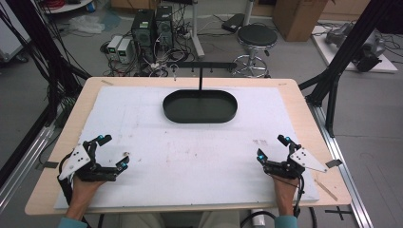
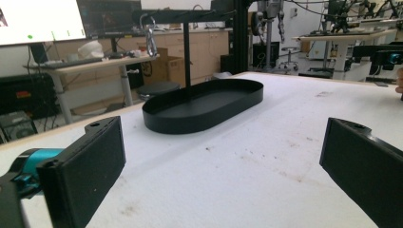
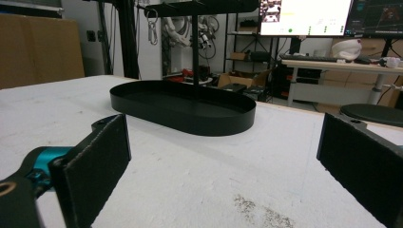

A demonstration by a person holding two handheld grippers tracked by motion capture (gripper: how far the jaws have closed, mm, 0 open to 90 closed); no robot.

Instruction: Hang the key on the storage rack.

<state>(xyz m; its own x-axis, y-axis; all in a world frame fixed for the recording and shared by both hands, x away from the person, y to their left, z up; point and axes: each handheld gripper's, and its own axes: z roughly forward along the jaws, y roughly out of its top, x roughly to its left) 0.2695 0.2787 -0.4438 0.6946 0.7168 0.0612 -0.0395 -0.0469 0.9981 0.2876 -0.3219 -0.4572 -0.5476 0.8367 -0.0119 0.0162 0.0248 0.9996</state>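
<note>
Flanking black tray [image 1: 200, 106] — grippers' fingers [image 1: 122, 165] spread.

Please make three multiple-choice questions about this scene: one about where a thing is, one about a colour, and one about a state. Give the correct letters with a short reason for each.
1. Where is the tray on the white mat?
A. at the far middle
B. at the near left corner
C. under the right gripper

2. What colour is the tray?
A. white
B. black
C. red

3. What state are the two grippers in?
A. both shut on the tray
B. left shut, right open
C. both open and holding nothing

Answers:
1. A: the high view shows it centred near the mat's far edge, away from both hands.
2. B: it is black in all three views.
3. C: the left gripper and right gripper have their jaws spread wide, and each gripper view shows just mat between them.
</note>
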